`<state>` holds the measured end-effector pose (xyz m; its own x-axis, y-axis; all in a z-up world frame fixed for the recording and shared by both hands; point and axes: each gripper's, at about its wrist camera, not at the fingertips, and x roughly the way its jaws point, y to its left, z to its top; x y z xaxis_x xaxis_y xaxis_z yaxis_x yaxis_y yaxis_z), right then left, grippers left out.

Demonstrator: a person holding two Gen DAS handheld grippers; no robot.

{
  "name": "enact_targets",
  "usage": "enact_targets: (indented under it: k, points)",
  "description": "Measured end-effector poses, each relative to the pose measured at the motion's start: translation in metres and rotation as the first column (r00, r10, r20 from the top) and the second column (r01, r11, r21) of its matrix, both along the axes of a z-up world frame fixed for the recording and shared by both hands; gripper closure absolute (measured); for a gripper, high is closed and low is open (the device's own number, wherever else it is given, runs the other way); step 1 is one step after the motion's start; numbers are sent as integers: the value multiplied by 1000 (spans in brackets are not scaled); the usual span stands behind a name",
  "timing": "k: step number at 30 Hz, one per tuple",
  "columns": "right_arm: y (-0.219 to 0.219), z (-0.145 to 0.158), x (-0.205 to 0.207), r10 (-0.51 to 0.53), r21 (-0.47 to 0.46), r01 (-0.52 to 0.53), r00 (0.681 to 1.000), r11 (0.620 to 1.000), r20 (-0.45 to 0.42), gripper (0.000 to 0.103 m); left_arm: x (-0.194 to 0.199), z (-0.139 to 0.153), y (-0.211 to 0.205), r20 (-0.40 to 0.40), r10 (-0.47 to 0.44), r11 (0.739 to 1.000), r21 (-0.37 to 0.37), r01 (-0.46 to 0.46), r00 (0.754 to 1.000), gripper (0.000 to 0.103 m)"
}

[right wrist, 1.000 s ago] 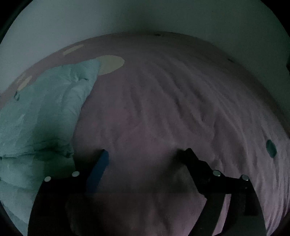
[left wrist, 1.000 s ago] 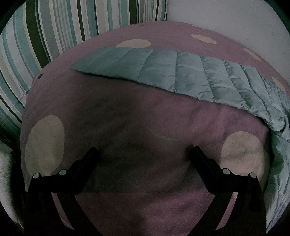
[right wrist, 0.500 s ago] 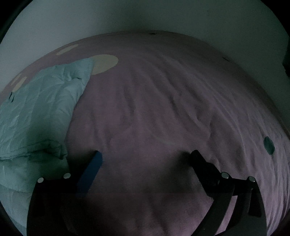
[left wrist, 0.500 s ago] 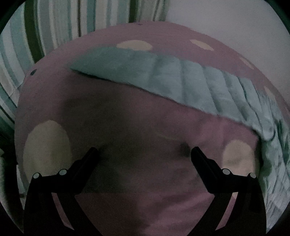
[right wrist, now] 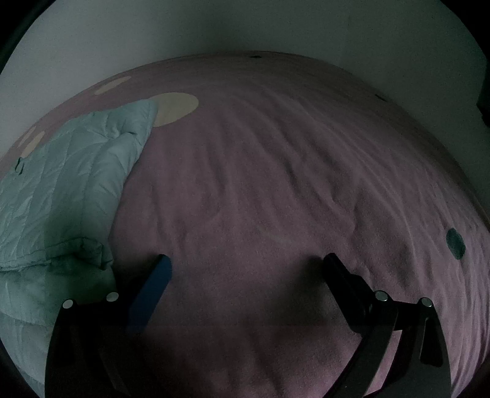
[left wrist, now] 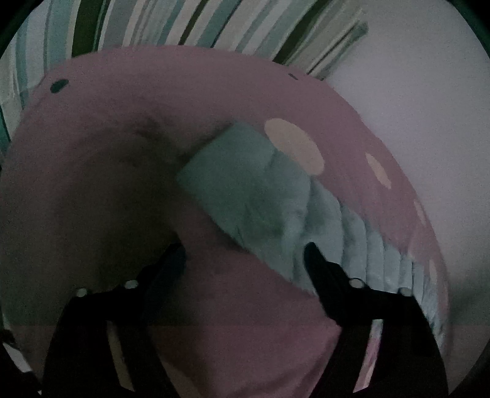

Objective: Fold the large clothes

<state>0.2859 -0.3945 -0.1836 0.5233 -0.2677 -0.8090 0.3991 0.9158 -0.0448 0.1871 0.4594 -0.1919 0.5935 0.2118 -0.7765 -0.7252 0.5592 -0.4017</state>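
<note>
- My left gripper: jaws spread but closing, nothing pinched. Only pink bedcover shows in the gap; its right finger overlaps the jacket edge in view, can't tell if touching.
- Jacket, pale teal, quilted: in left cam its sleeve end sits just ahead of the fingers, the rest runs off toward the bed's right edge. Pic is blurred, so no finer detail.
- A cream dot of the cover peeks out just past the sleeve end.
- Beyond the bed's far-left edge: striped fabric; a plain wall at far right.
- My right gripper: jaws wide apart, empty, over bare bedcover.
- In right cam the jacket lies at the bed's left side, bunched w/ a fold near the left finger, just beside it, not between the fingers.
- Its far corner covers part of a cream dot. A dark dot sits near the bed's right edge. Wall behind the far edge.
</note>
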Motion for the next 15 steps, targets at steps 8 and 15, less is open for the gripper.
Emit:
enact_targets:
  k: [8,15]
  points:
    - [-1,0,-1,1,0,-1,1000,1000,0,5,14,-6,34,-1,58,998,-8,-58,998,63]
    - [-1,0,-2,0,0,0,1000,1000,1,5,17,1,35,-5,76,997,2,-76,997,98]
